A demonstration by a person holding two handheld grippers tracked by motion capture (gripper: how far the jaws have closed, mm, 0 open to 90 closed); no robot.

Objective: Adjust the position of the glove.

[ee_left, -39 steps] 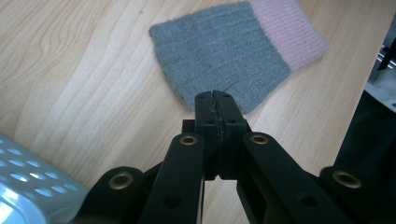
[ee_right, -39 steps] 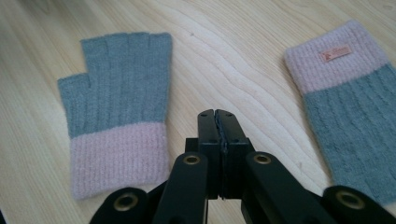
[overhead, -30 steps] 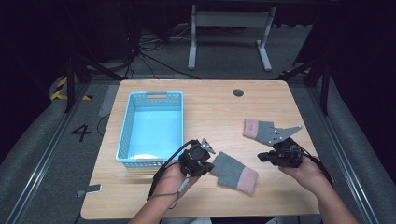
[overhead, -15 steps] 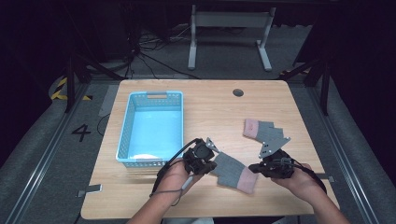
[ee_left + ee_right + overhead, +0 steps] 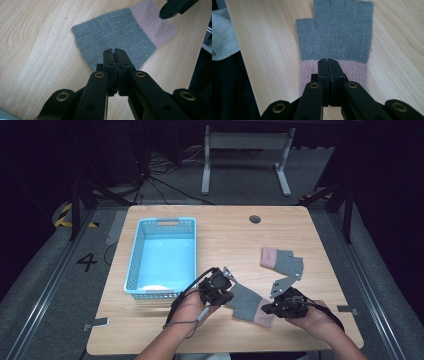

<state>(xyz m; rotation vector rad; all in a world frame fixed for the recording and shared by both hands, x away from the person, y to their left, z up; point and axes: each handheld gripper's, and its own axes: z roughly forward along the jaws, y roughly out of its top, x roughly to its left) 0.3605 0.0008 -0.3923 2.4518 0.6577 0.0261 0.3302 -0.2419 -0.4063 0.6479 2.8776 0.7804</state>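
A grey fingerless glove (image 5: 244, 299) with a pink cuff lies flat near the table's front edge, between my two grippers. My left gripper (image 5: 225, 295) is shut, its tips (image 5: 115, 51) over the glove's (image 5: 115, 32) grey finger end, whose fingers are hidden under the jaws. My right gripper (image 5: 267, 310) is shut too, its tips (image 5: 328, 60) over the pink cuff of the glove (image 5: 337, 32). I see no fabric lifted between either pair of jaws. The right gripper (image 5: 172, 8) also shows in the left gripper view, at the cuff's edge.
A second grey glove (image 5: 283, 260) with a pink cuff lies flat further back on the right. A light blue basket (image 5: 131, 267) stands on the left half of the wooden table (image 5: 225, 235). A round cable hole (image 5: 255, 219) sits near the far edge.
My right gripper has moved from beside the second glove towards me and left, to the near glove's pink cuff. The left gripper and both gloves have stayed put.
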